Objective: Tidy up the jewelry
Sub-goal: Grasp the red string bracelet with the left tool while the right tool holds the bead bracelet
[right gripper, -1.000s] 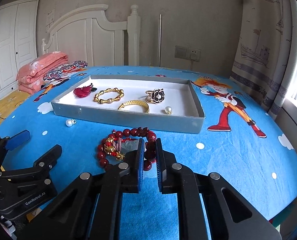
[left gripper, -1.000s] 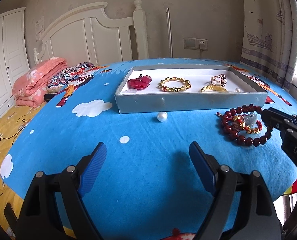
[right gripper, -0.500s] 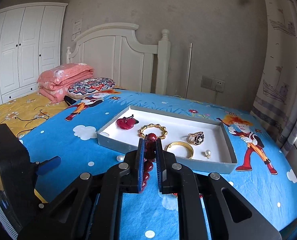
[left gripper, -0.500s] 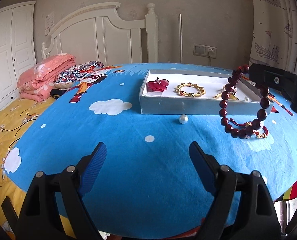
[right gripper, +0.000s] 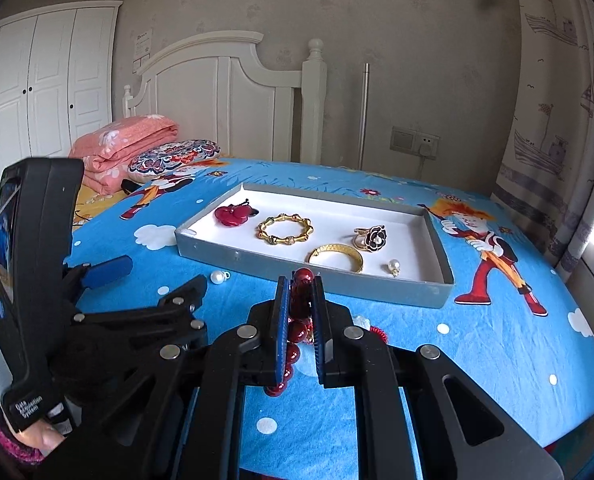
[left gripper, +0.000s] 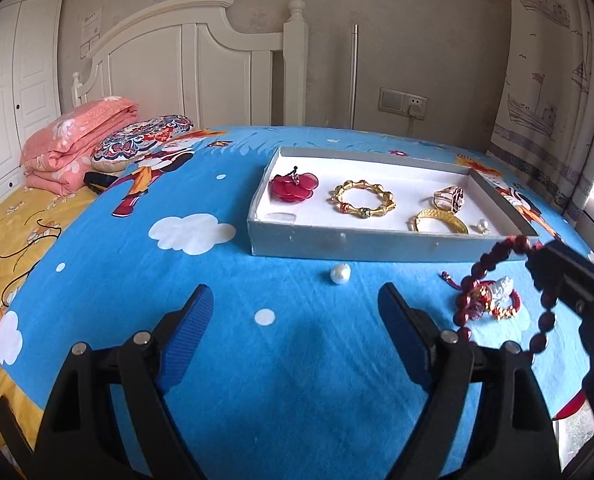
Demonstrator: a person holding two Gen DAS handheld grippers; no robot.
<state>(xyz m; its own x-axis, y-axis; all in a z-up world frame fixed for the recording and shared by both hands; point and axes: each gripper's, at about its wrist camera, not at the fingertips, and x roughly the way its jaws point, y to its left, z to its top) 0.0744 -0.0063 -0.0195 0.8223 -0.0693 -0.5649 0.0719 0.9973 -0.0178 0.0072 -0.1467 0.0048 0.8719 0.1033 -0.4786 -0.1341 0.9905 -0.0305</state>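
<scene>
My right gripper (right gripper: 300, 282) is shut on a dark red bead bracelet (right gripper: 297, 330), which hangs from its blue pads just in front of the grey tray (right gripper: 257, 260). In the left wrist view the right gripper (left gripper: 537, 258) holds the bracelet (left gripper: 493, 258) at the right, its gold and white charm (left gripper: 497, 300) low over the blue bedspread. My left gripper (left gripper: 295, 298) is open with nothing in it, short of a loose pearl (left gripper: 340, 273). The tray (left gripper: 361, 246) holds a red flower brooch (left gripper: 293, 188), a gold bamboo bracelet (left gripper: 363, 200), a ring (left gripper: 449, 198), a gold bangle (left gripper: 437, 224) and a pearl earring (left gripper: 483, 226).
A folded pink quilt (left gripper: 77, 140) and a patterned pillow (left gripper: 145, 140) lie at the far left by the white headboard (left gripper: 201, 64). A curtain (left gripper: 545, 80) hangs at the right. The bed's edge runs close below both grippers. A hand with a pink cuff (right gripper: 1, 432) holds the left gripper.
The right gripper has lifted the red bead bracelet off the bedspread, so it now hangs from the pads. Both views have risen and look more down into the tray.
</scene>
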